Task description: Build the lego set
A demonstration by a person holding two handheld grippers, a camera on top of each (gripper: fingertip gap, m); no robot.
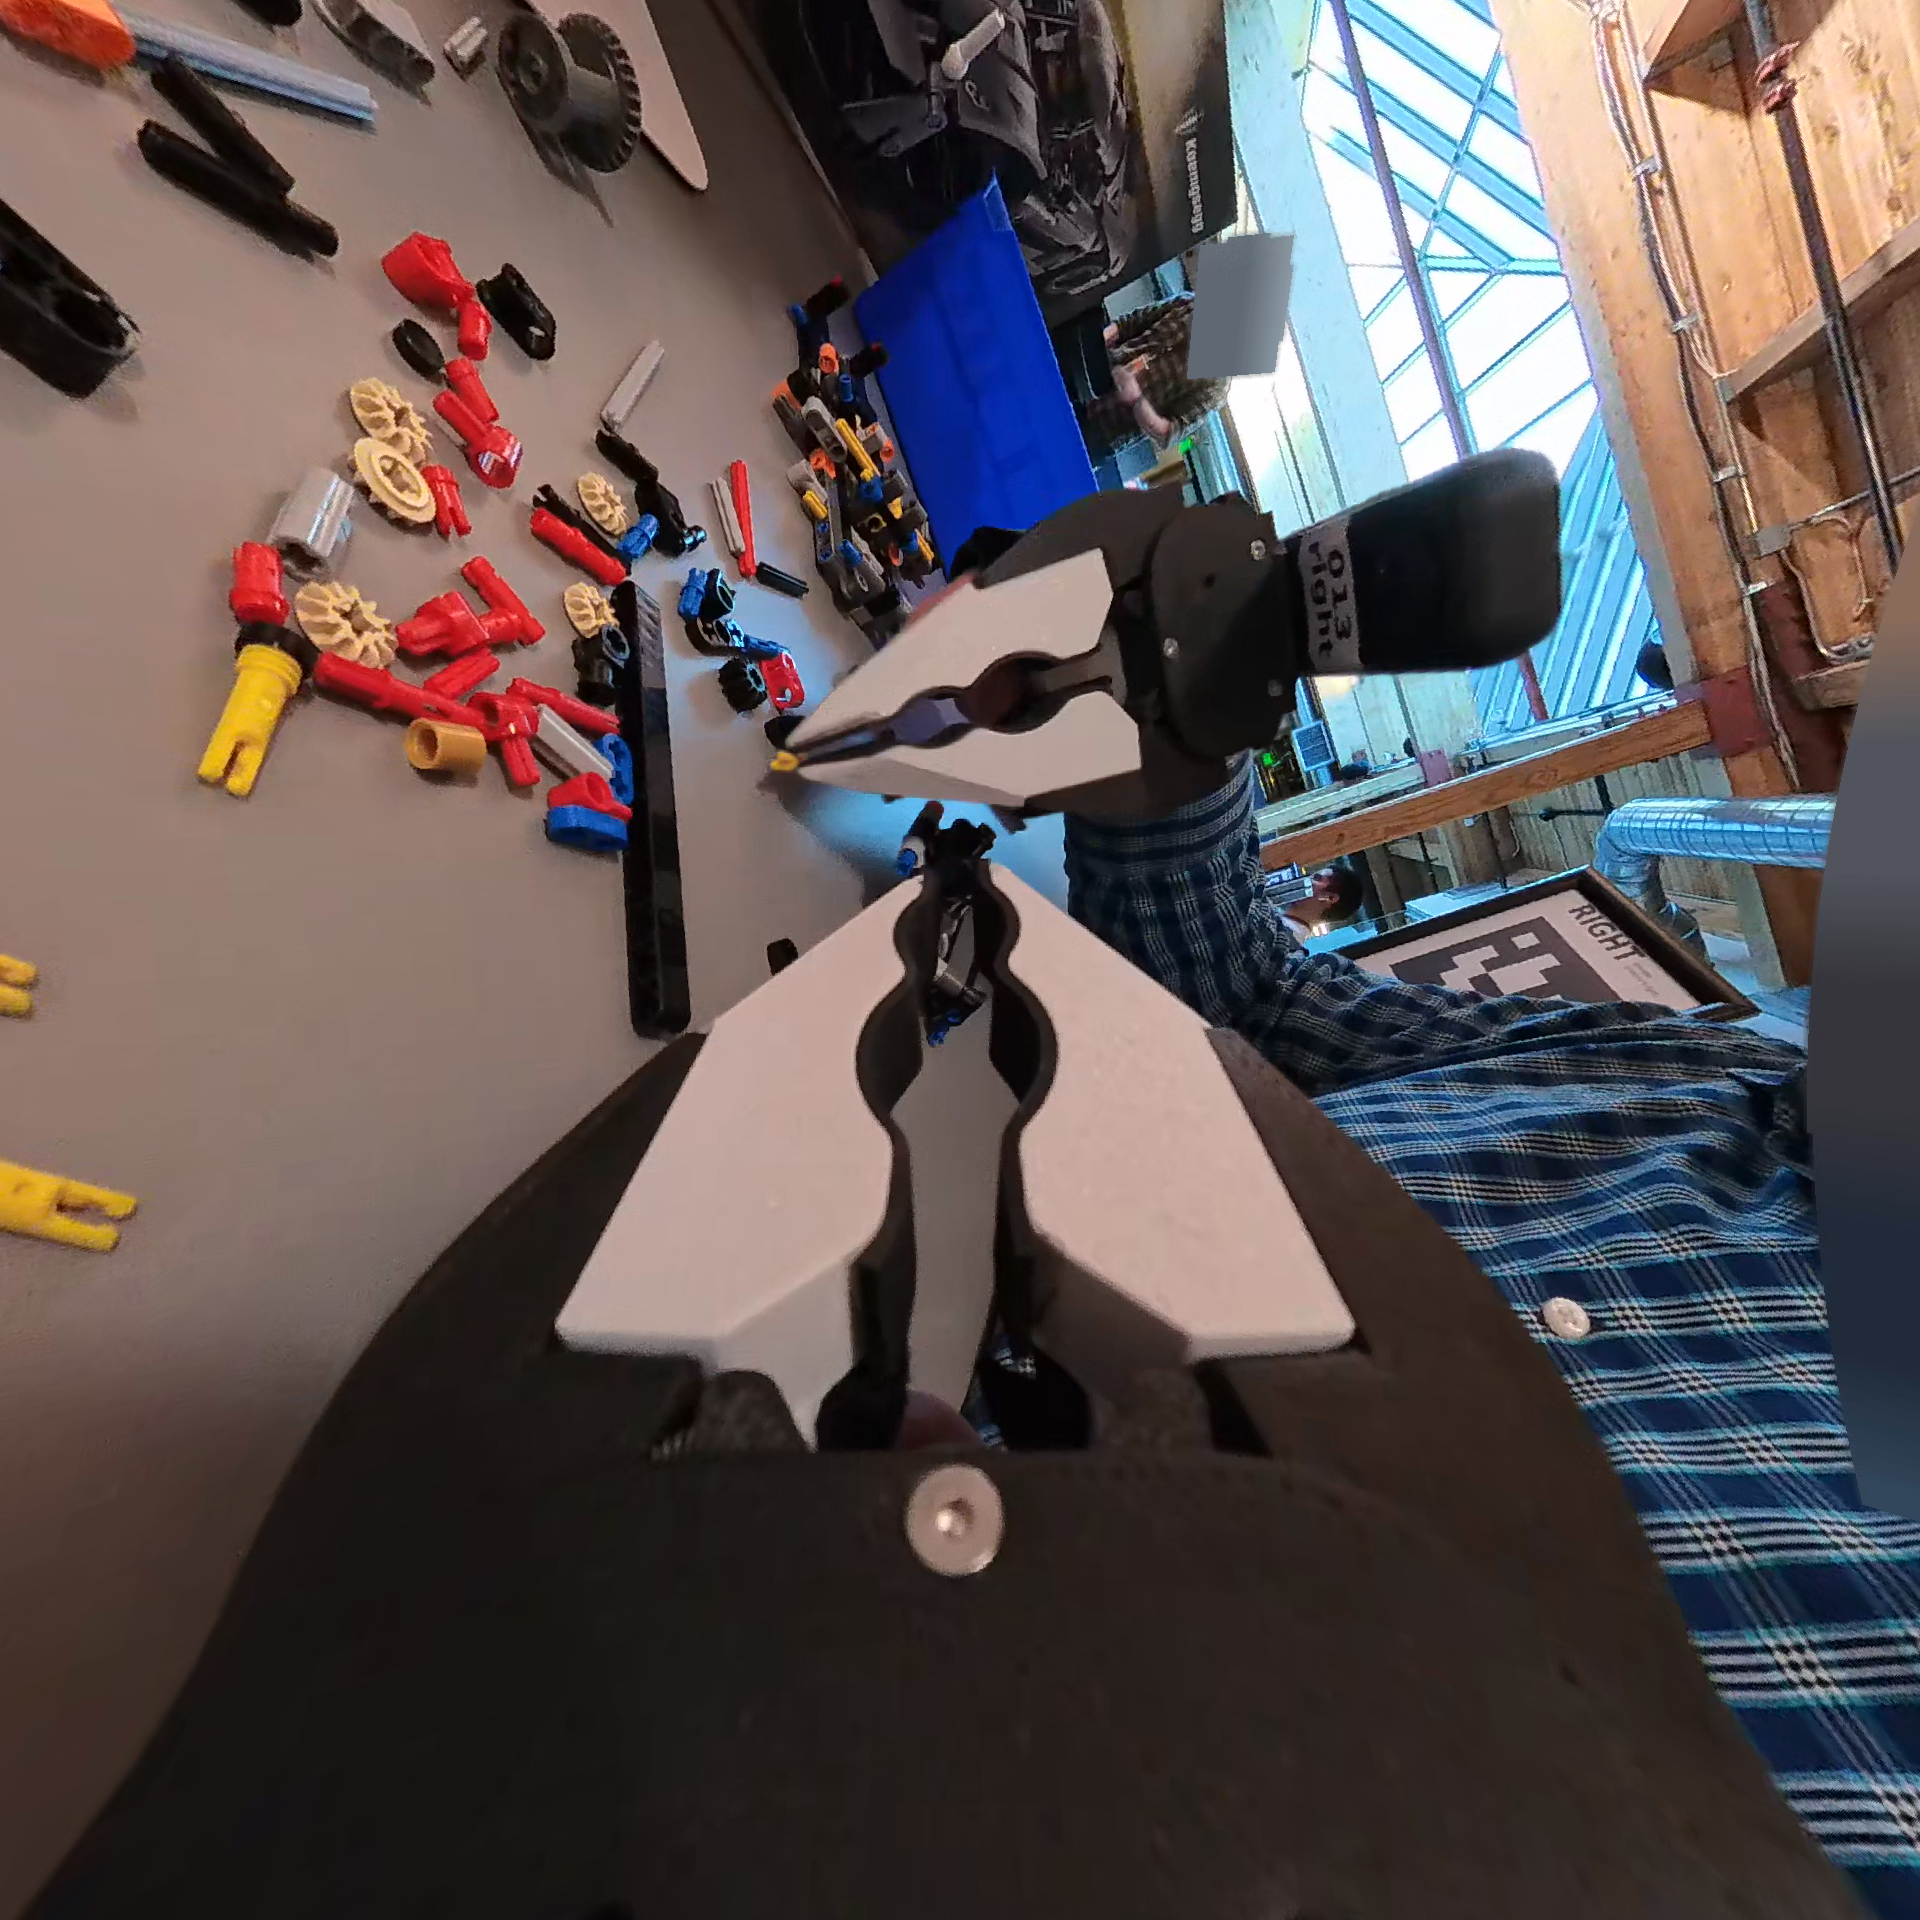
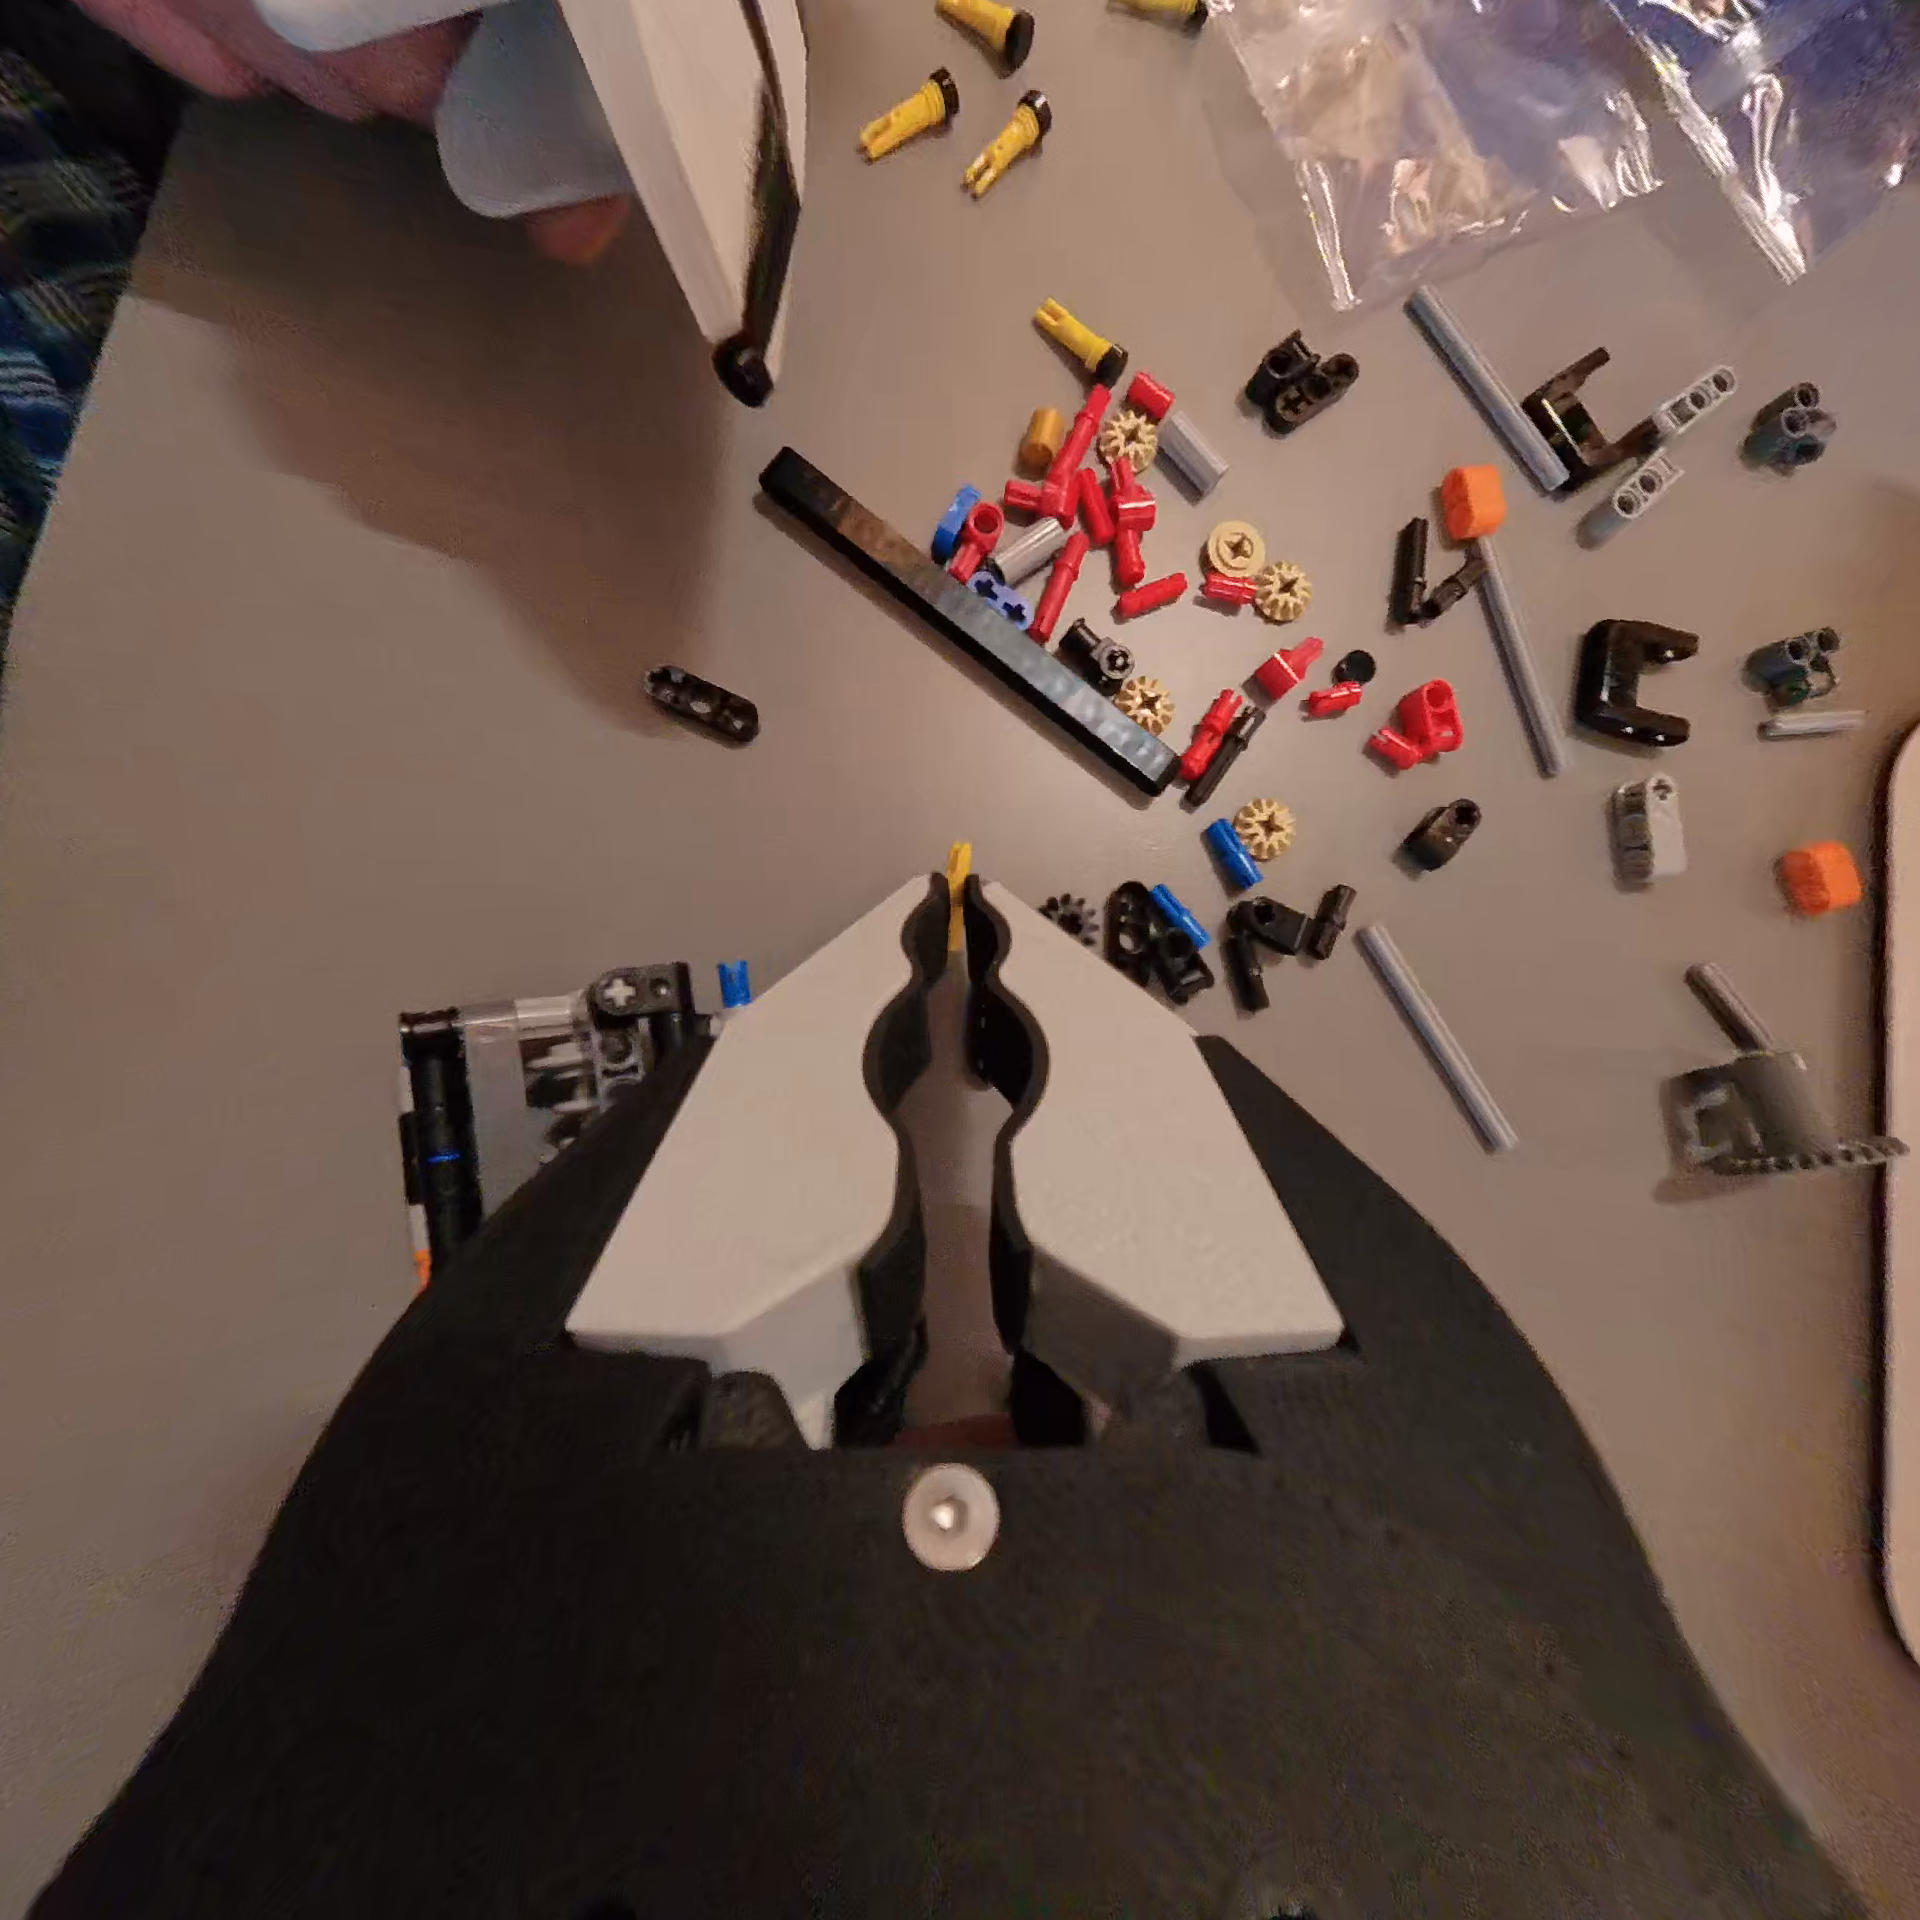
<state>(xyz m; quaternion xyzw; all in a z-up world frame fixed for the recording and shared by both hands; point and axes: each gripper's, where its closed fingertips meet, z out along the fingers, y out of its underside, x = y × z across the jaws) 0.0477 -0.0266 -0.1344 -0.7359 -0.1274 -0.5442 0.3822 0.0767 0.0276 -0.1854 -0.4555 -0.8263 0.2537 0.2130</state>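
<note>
One view only: blue bin (image 1: 966, 384).

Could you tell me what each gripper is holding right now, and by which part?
The right gripper pinches a yellow pin by its rear, tip protruding. The left gripper grips a small black assembly with blue pins; where exactly cannot be told.

We see a grey table (image 2: 416, 520) scattered with red pins (image 2: 1081, 520), tan gears (image 2: 1262, 826), yellow pegs (image 2: 1081, 338) and a long black beam (image 2: 966, 618). Both grippers have pale grey fingers (image 2: 790, 1122) on black bodies, the right gripper (image 2: 958, 883) pinching a yellow pin (image 2: 958, 864). A sleeve (image 1: 1558, 1195) shows blue, white and black plaid; a bin (image 1: 971, 384) is bright blue.
</note>
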